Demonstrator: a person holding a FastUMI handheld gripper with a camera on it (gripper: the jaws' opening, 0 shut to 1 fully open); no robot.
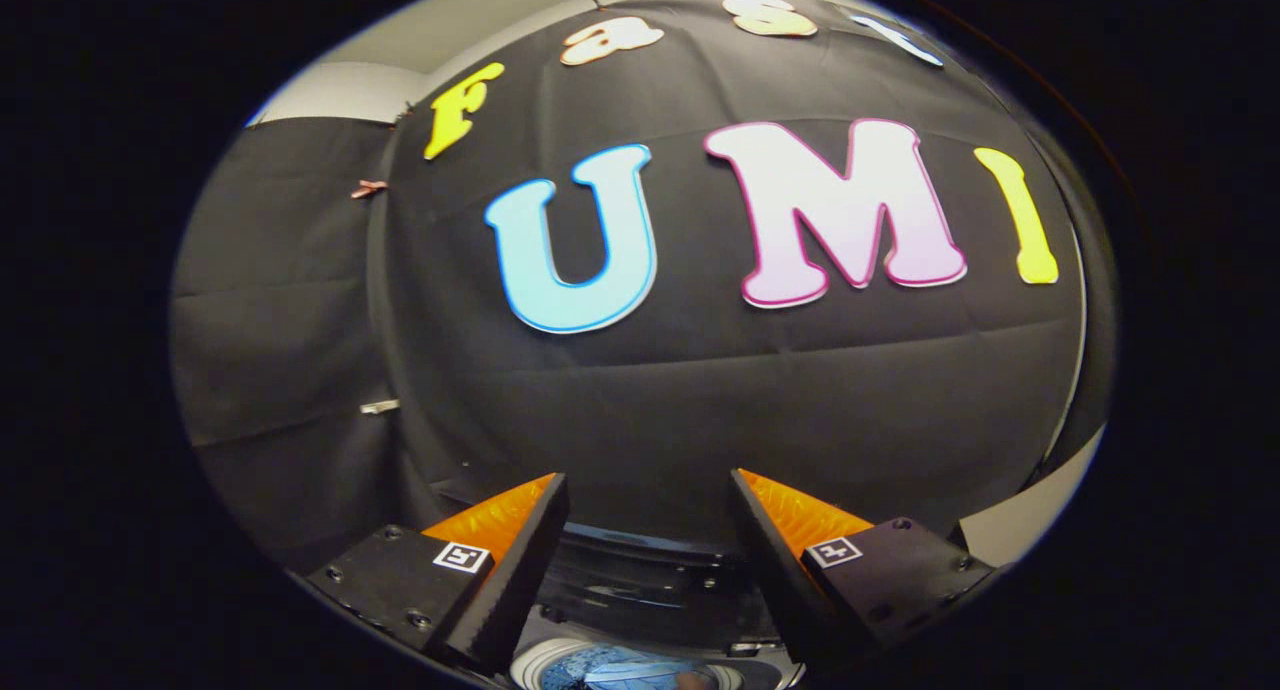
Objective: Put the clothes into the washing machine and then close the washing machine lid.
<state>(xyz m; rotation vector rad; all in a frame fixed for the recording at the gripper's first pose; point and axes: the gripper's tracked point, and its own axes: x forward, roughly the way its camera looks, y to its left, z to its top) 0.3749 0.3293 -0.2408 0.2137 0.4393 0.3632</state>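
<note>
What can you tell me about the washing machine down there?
The washing machine sits below and between the open claw's fingers, against the black cloth wall. Its dark, glossy lid stands raised at the back. A round pale rim circles the drum opening, where blue clothes lie inside. The claw touches nothing.

Below me I see the washing machine, its dark lid raised and standing upright behind the round drum opening. Blue patterned clothes lie bunched inside the pale-rimmed drum (I can make out just the top of the heap), low between my jaws, which stand apart.
</note>
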